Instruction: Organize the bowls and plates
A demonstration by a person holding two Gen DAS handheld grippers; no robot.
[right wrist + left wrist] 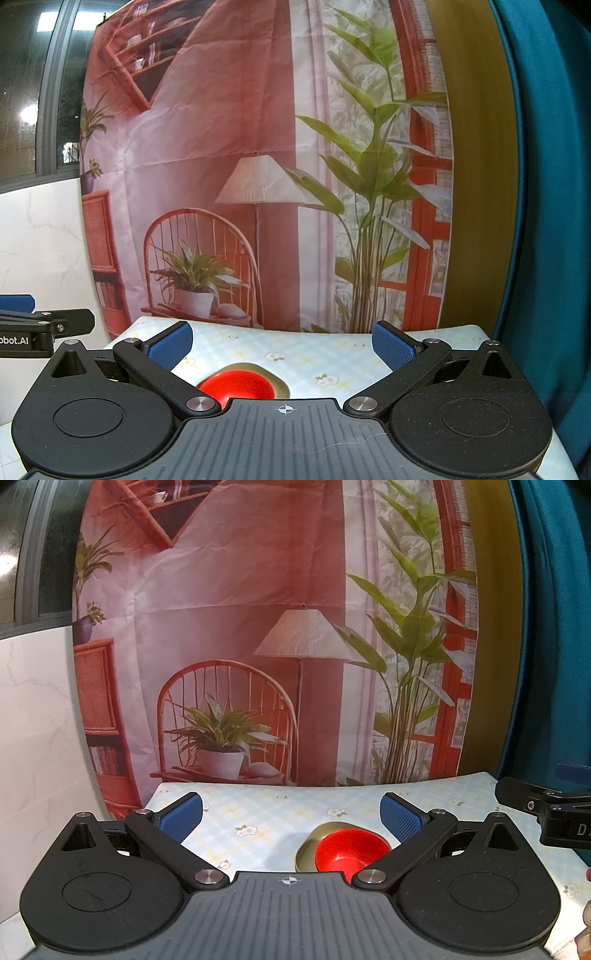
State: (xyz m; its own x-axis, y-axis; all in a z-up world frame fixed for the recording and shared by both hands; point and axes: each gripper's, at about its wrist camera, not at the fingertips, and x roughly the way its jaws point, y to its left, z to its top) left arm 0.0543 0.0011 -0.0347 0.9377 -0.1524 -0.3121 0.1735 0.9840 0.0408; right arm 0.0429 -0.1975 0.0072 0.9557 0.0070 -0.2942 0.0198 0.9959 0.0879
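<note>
A red bowl (349, 851) sits inside a gold plate (308, 853) on the flowered tablecloth. In the left wrist view the stack lies low, right of centre, partly hidden by my gripper body. My left gripper (291, 818) is open and empty, held above the table just behind the stack. In the right wrist view the red bowl (238, 386) and gold plate (275, 380) lie low, left of centre. My right gripper (282, 349) is open and empty, also above the table near the stack.
The tablecloth (277, 812) covers a small table ending at a printed room backdrop (240, 646). A white marble wall (33, 738) stands left, a teal curtain (554, 627) right. The other gripper shows at the edge of each view (546, 812) (40, 328).
</note>
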